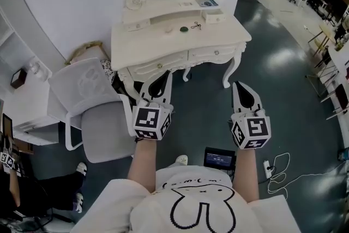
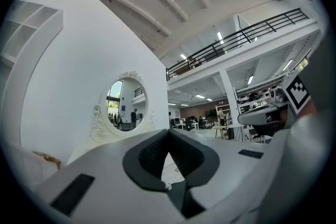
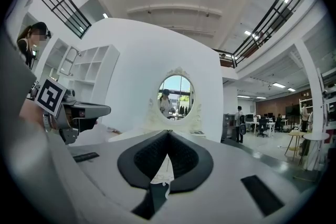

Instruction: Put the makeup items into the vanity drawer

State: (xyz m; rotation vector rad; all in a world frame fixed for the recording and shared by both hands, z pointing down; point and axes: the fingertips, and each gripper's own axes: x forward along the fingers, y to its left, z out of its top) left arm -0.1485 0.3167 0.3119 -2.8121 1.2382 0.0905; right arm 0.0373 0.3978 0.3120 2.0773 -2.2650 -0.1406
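We are holding both forearms out level, side by side, left gripper (image 1: 160, 83) and right gripper (image 1: 240, 93) pointing toward the table (image 1: 163, 43), jaws closed and empty.

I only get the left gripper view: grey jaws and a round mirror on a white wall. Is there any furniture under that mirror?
Observer: Yes. The head view shows a white vanity table below it, with both front drawers shut.
Operator: Is anything lying on top?
Observer: A small green item lies near the back, with a small dark item beside it.
Operator: Is the other gripper holding anything?
Observer: No. The right gripper is shut with nothing in it, and it is clear of the table.
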